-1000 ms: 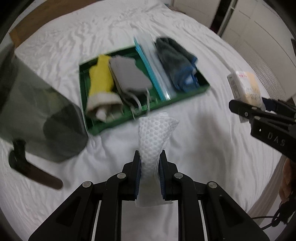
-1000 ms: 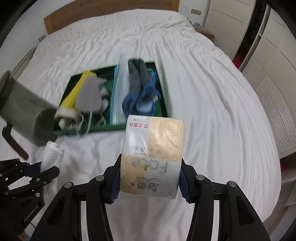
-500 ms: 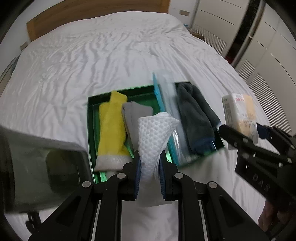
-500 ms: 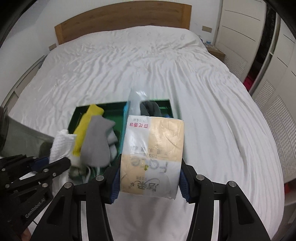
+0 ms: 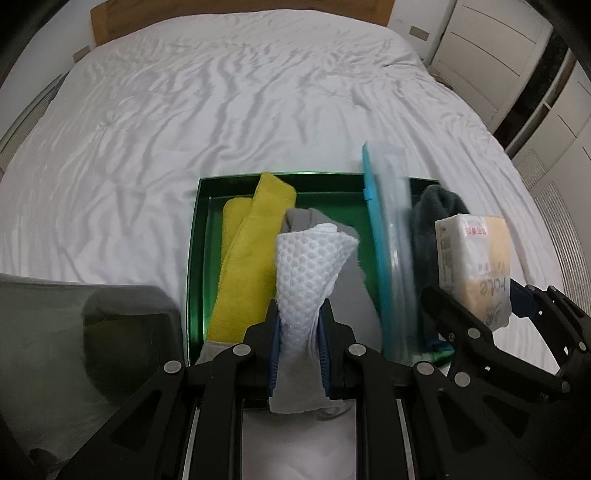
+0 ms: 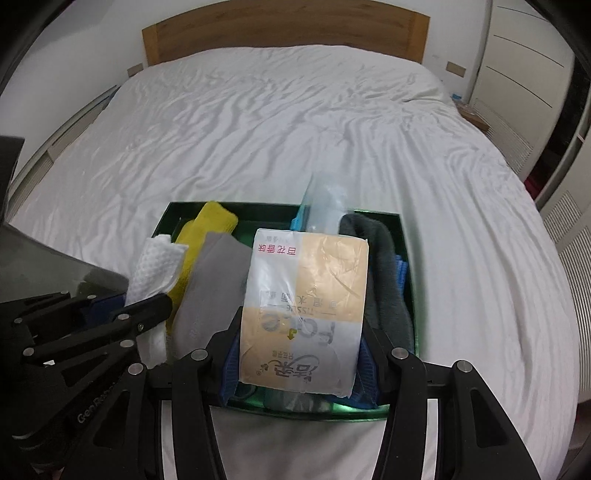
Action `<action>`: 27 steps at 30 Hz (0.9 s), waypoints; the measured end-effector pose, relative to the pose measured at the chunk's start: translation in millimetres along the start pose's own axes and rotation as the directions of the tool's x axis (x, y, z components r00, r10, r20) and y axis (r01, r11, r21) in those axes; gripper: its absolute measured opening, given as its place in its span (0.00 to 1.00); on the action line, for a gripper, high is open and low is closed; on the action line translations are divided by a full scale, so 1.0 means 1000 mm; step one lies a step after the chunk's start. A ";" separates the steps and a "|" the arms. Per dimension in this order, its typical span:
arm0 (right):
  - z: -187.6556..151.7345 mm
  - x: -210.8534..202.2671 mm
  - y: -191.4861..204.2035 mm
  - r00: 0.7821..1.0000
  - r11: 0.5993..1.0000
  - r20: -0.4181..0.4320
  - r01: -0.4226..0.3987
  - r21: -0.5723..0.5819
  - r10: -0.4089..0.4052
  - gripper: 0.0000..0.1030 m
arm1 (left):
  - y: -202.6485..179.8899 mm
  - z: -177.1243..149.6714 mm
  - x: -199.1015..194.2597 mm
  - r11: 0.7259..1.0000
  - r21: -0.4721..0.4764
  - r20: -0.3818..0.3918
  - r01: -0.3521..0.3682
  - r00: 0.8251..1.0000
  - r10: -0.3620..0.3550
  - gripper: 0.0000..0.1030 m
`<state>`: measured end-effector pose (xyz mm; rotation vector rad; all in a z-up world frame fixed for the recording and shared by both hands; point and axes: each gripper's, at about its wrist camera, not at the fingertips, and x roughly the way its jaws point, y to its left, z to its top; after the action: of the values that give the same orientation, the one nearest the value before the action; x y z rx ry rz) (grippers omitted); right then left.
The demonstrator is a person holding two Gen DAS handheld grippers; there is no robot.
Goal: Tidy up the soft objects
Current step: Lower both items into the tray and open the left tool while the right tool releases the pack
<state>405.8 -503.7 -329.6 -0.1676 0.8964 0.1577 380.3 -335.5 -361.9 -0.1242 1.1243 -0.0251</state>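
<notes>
Green tray (image 5: pixel 195 258) on white wrinkled bedsheet (image 5: pixel 221 92); in tray: yellow towel (image 5: pixel 243 266), plain grey cloth (image 6: pixel 214 280), dark grey cloth with blue edge (image 6: pixel 388 273), clear bag with teal strip (image 5: pixel 376 236); above tray: white honeycomb-textured cloth (image 5: pixel 306 269), tan-and-white tissue pack with red print (image 6: pixel 306 295); wooden headboard (image 6: pixel 280 33) beyond.

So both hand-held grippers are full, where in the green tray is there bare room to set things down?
Bare green tray floor shows at the far end, between the yellow towel and the blue-edged clear pouch. The near end is crowded; the dark grey cloth fills the right side.
</notes>
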 end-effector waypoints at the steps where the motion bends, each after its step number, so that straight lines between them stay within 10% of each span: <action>1: 0.000 0.005 0.000 1.000 1.000 -0.004 0.000 -0.005 0.000 0.50 | 0.000 0.000 0.003 1.000 0.000 -0.003 -0.007 1.000 0.007 0.15; 27: 0.005 0.066 -0.004 0.997 0.998 -0.069 0.036 -0.055 -0.040 0.50 | -0.001 -0.001 0.040 0.996 0.014 -0.034 -0.087 0.996 0.088 0.15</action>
<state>451.1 -501.6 -377.7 -0.2410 0.9592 0.1413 396.5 -340.1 -397.8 -0.0634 1.1631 0.0438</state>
